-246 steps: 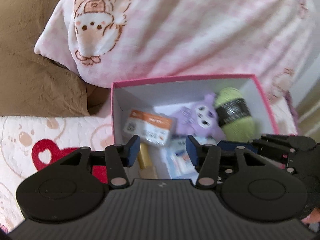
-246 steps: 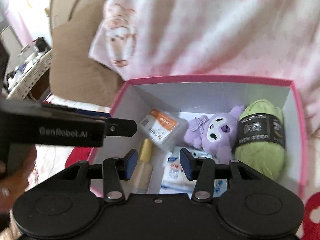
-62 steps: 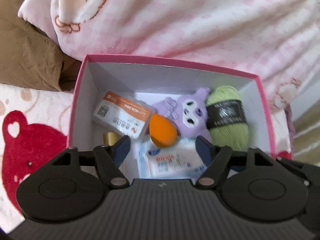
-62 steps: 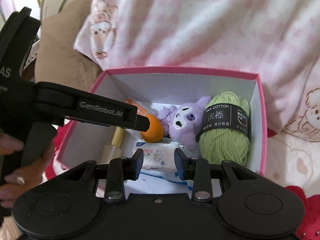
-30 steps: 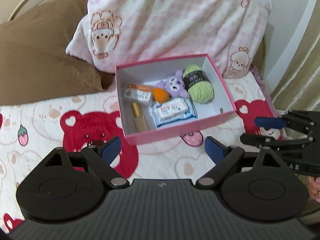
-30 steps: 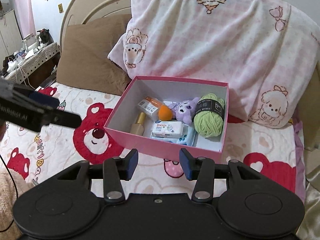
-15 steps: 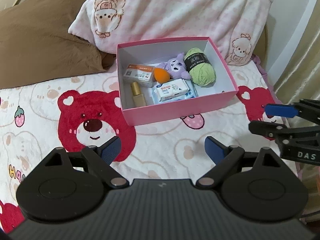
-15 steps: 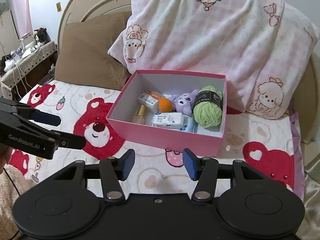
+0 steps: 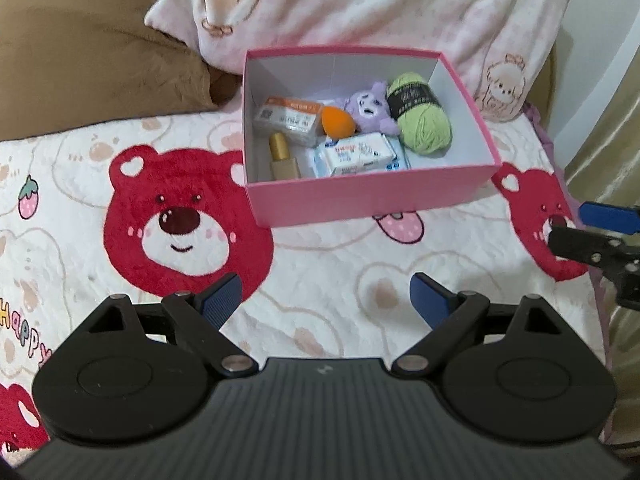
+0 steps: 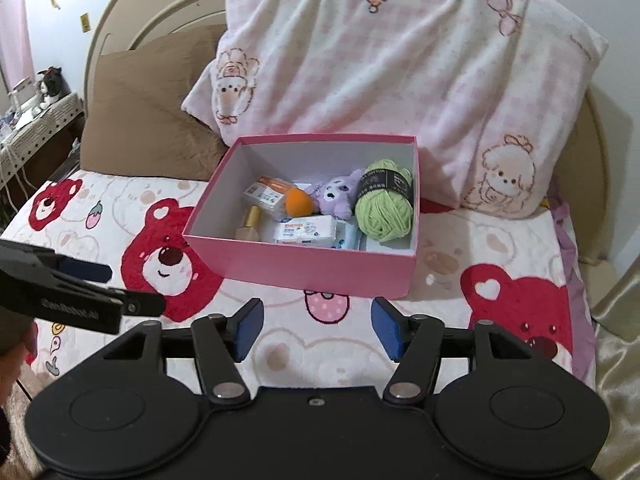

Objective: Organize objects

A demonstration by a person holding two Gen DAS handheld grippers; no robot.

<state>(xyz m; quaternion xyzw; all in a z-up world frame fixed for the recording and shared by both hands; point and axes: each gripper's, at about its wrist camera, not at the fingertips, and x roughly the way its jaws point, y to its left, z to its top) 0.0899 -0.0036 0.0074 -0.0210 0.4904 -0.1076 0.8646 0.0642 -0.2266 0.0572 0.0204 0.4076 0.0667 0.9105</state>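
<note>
A pink box (image 9: 360, 200) (image 10: 304, 268) sits on the bed against the pillows. It holds a green yarn ball (image 9: 424, 116) (image 10: 384, 208), a purple plush (image 9: 368, 106) (image 10: 336, 196), an orange sponge (image 9: 338, 120) (image 10: 298, 202), an orange-labelled packet (image 9: 288, 118) (image 10: 266, 194), a wipes pack (image 9: 356, 154) (image 10: 306, 230) and a gold bottle (image 9: 282, 156) (image 10: 250, 224). My left gripper (image 9: 325, 298) is open and empty, in front of the box. My right gripper (image 10: 317, 326) is open and empty, also in front of the box.
A pink checked pillow (image 10: 400, 72) and a brown pillow (image 10: 148, 112) lie behind the box. The bed cover (image 9: 320, 272) has red bear prints. A bedside table (image 10: 32, 120) stands at the left, a curtain (image 9: 608, 128) at the right.
The left gripper released the orange sponge into the box. Both grippers have pulled back from the box and opened wider; the view still drifts slightly closer to the bed cover.
</note>
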